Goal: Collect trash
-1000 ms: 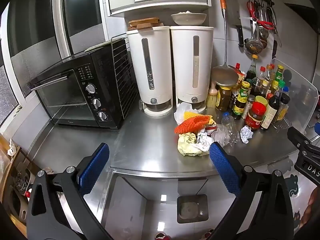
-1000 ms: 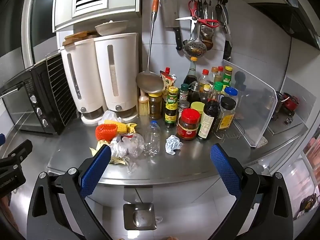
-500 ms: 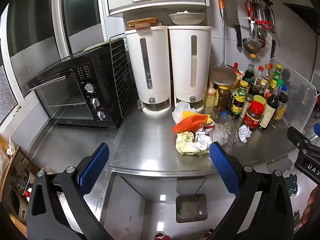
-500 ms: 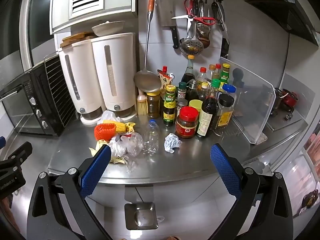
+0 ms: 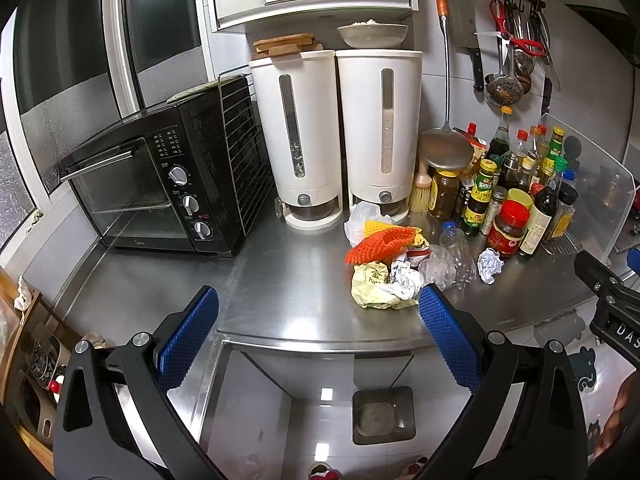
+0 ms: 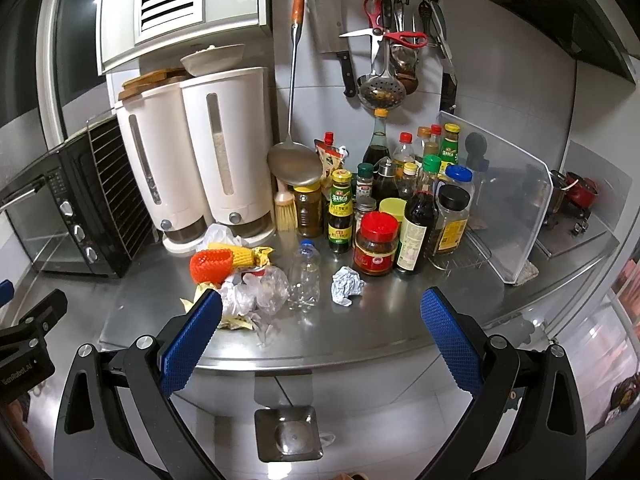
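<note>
Left wrist view: left gripper (image 5: 318, 330) spread wide, nothing between the blue pads, held off the near edge of the steel counter (image 5: 288, 280). Trash pile (image 5: 392, 268) right of centre on the counter, in front of two white dispensers (image 5: 336, 136): orange foam net (image 5: 378, 245) on top, yellow crumpled wrapper (image 5: 370, 290) nearest, white crumpled paper (image 5: 404, 282) touching it, clear plastic bottle (image 5: 458, 254) lying beside, small paper ball (image 5: 490, 265) just apart to the right. Left dispenser window nearly empty, a little grain at the bottom; right one filled higher with white grain. Bowl (image 5: 373, 34) atop the right dispenser, something white heaped inside. Black oven (image 5: 160, 188) at left, door shut.

Right wrist view: right gripper (image 6: 320, 330) likewise spread wide and empty, short of the counter edge. Same pile (image 6: 244, 280) ahead and left, bottle empty with blue cap, paper ball (image 6: 346, 285) near the middle. Cluster of sauce bottles (image 6: 404, 200) behind; red-lidded jar (image 6: 376, 245) holding dark red paste.
</note>
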Demonstrator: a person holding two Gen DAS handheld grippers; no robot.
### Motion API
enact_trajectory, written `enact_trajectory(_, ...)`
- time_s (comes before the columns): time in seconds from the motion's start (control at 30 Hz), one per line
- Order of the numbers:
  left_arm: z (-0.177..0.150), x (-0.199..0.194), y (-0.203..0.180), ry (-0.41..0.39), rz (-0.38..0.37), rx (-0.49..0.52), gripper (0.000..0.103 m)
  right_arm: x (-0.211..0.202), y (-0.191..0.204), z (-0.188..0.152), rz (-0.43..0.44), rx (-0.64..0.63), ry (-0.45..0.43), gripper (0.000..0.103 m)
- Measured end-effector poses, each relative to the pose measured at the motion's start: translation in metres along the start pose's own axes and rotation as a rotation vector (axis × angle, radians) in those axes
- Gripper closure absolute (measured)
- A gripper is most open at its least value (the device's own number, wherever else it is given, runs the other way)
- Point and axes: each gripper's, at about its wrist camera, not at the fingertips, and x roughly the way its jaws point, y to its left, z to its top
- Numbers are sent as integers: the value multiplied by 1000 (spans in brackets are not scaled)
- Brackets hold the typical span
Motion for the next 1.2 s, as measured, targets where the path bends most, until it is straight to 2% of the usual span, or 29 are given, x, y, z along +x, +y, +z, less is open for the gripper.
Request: enact_trajectory(1.2,10,4,3,-1,9,-7,8,2,0,10,0,-2,-25,3)
